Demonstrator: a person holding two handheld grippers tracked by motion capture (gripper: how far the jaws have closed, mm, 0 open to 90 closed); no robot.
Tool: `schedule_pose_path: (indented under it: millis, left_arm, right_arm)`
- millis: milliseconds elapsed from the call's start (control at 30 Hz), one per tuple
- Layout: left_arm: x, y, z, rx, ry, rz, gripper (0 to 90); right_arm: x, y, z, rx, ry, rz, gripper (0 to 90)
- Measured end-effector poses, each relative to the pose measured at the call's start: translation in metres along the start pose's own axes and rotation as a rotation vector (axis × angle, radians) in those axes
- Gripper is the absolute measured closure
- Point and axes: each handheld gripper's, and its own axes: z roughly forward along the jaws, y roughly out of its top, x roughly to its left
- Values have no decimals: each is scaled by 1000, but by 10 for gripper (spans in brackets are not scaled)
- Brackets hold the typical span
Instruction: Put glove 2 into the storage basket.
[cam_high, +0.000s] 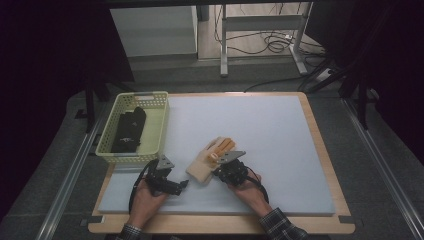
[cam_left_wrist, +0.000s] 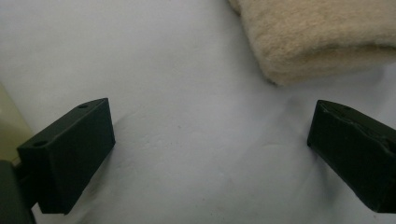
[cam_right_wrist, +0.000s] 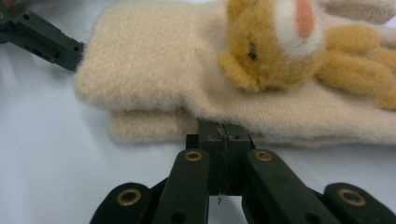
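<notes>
Right gripper view: right tool (cam_right_wrist: 223, 135) closed, apparently nipping the beige glove's (cam_right_wrist: 149, 60) edge — no writing legible.

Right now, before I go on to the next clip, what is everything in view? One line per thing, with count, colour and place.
Fleecy cream gloves with a tan plush bear on top: two stacked, cream and tan, near middle of the mat.
Perforated plastic basket: one, pale yellow, on the mat's far left corner.
Black fabric item: count unclear, black, inside the basket.
Foam mat: one, pale blue-grey, covering the table.
Wooden table: one, light wood, edges showing around the mat.
Left gripper: one, black, jaws wide open over bare mat, just short of the gloves' cuff end.
Right gripper: one, black, jaws shut, tips at the gloves' edge.
</notes>
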Motion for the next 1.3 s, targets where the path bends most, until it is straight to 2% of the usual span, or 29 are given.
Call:
schedule_pose_path:
  millis: [200,433,667,733,867,1300]
  left_arm:
    - [0,0,0,-1,1,0,10]
    - [0,0,0,3,4,4,7]
    - [0,0,0,5,2,2,8]
    - [0,0,0,5,2,1,9]
    - [0,0,0,6,-1,-3,12]
    - [0,0,1,7,-4,-16,21]
  right_arm:
    - [2,1,-4,17,-4,-13,863]
    - [2,-2,-19,-3,-15,-21,804]
    - [-9,-8,-41,-38,-49,5,638]
    - [-12,-10,-46,-38,-65,8,556]
    - [-19,-16,-58,-42,-94,23,452]
    - [-43,-34,-96,-50,-176,73,240]
